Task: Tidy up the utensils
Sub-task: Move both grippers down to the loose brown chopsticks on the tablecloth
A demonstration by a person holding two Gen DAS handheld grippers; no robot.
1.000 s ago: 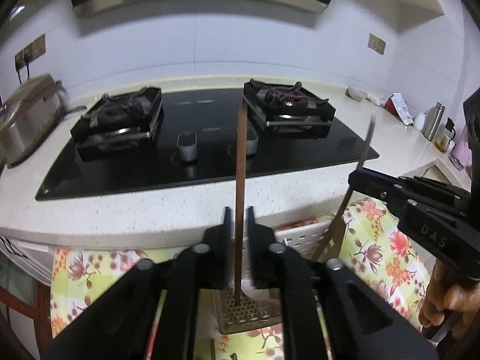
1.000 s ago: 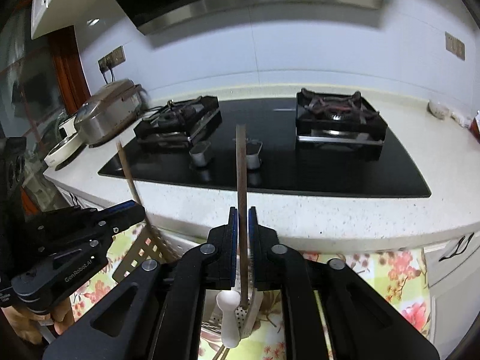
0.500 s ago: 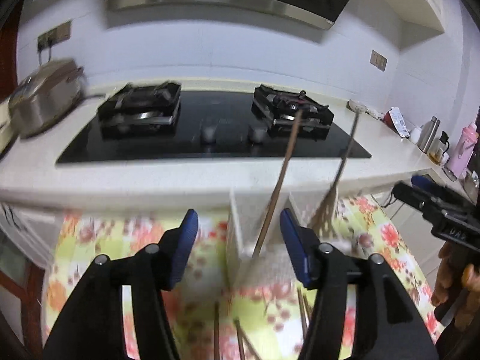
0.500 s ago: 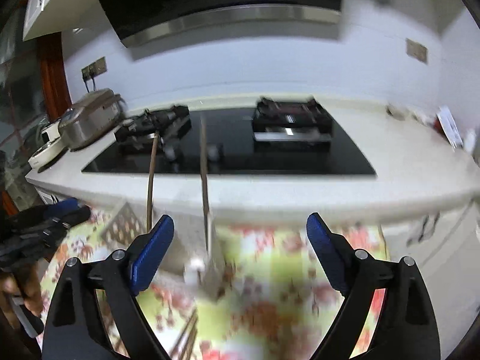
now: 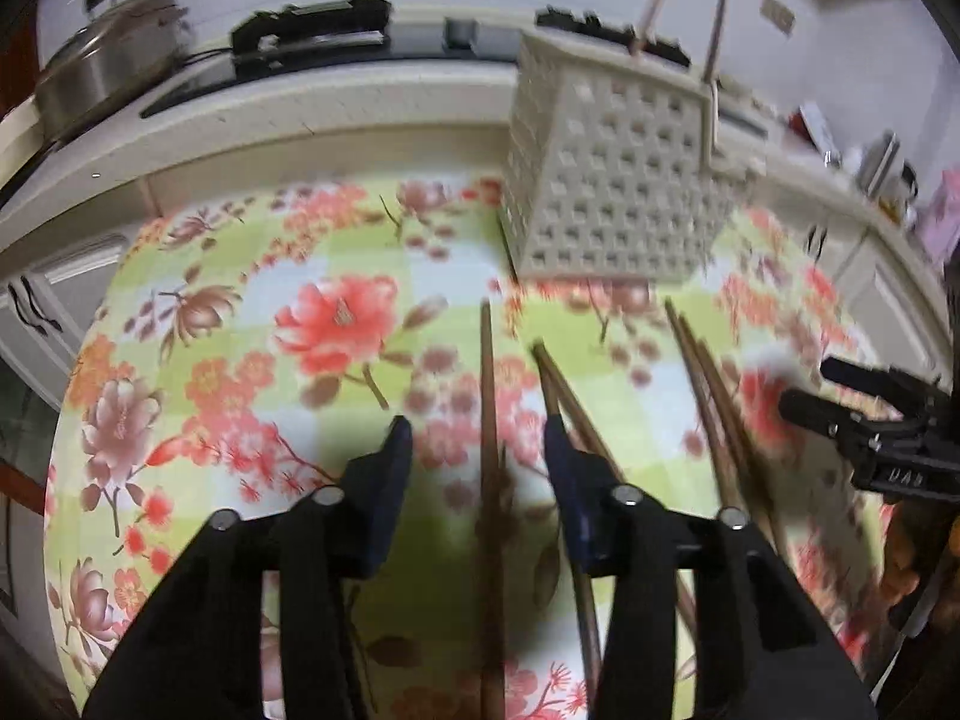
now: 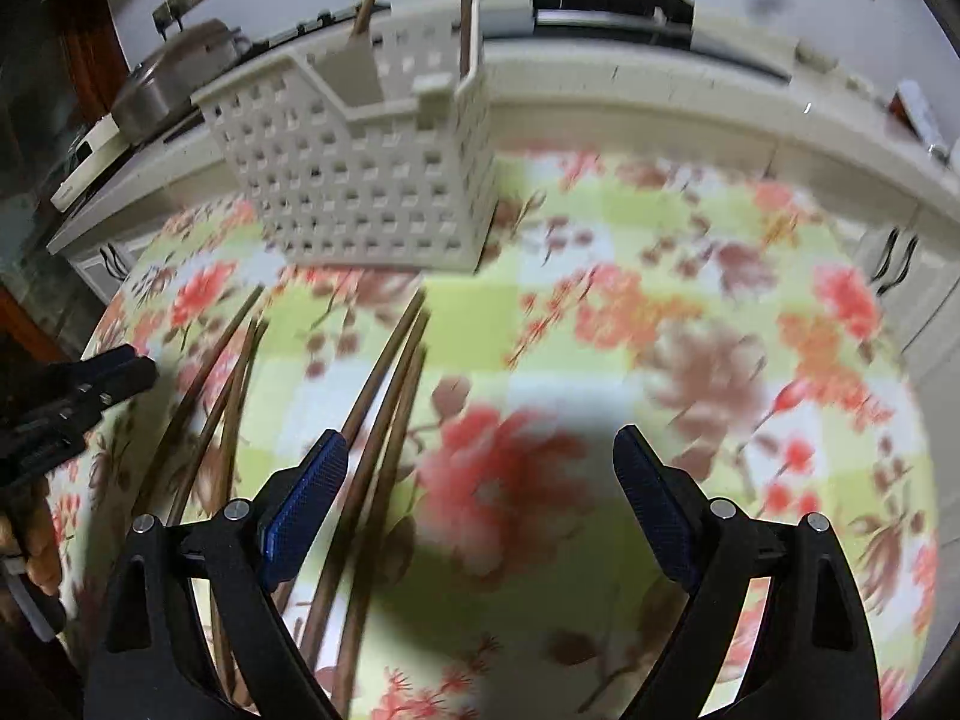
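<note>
Long brown wooden chopsticks (image 5: 487, 420) lie on the flowery cloth (image 5: 240, 360) just before the white holey basket (image 5: 606, 180). The left gripper (image 5: 478, 438), jaws just narrowing, straddles one to grab it. The right gripper (image 6: 480, 456) gapes wide, empty.

Black tools (image 5: 477, 450), blue pads (image 6: 306, 495), silver screws.

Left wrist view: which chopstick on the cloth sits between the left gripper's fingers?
The lone chopstick, lying straight between the open fingers of the left gripper, untouched. The other chopsticks lie in angled bunches further right.
</note>
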